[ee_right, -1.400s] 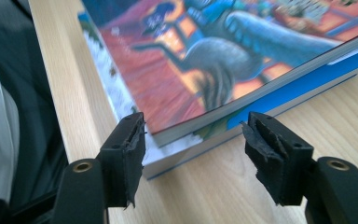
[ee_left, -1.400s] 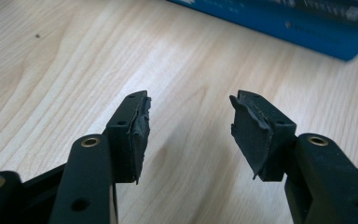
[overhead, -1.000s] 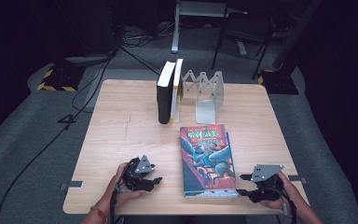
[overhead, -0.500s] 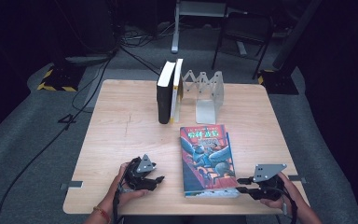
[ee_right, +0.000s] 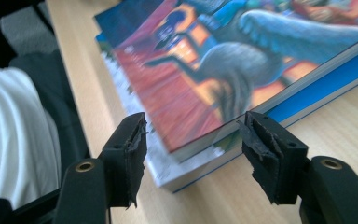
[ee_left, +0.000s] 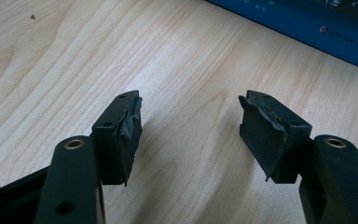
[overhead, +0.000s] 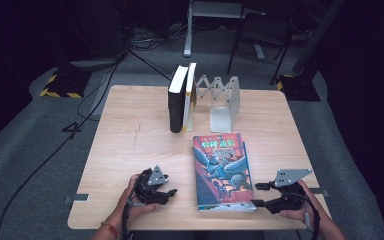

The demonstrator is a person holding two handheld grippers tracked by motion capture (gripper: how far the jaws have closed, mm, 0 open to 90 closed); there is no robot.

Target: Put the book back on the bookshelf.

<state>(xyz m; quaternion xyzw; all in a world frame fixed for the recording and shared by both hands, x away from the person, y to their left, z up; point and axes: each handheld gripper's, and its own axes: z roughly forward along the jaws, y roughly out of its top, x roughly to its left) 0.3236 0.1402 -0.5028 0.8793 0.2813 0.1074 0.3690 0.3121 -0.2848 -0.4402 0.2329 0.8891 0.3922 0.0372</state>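
My right gripper (overhead: 260, 195) sits at the near right corner of the table (overhead: 130, 145), jaws about half apart and just now opening, nothing pinched between them. In the right gripper view the near corner of the illustrated book (ee_right: 242, 60) lies just ahead of the pads, close to the gap yet apart from both.

The book (overhead: 223, 170) lies flat, cover up, its long axis running away from me toward the far edge. It rests on a blue book (ee_right: 307, 84) beneath it (I see only the edge peeking out). From the right gripper the book lies just to the left, and that hand looks the nearer one.

My left gripper (overhead: 172, 192) rests on the near left of the table, jaws likewise half apart over bare wood, holding nothing; the blue edge (ee_left: 307, 23) lies ahead of it, a little farther off.

Beyond the book, two upright books (overhead: 181, 100) lean by a metal folding bookend (overhead: 223, 97).
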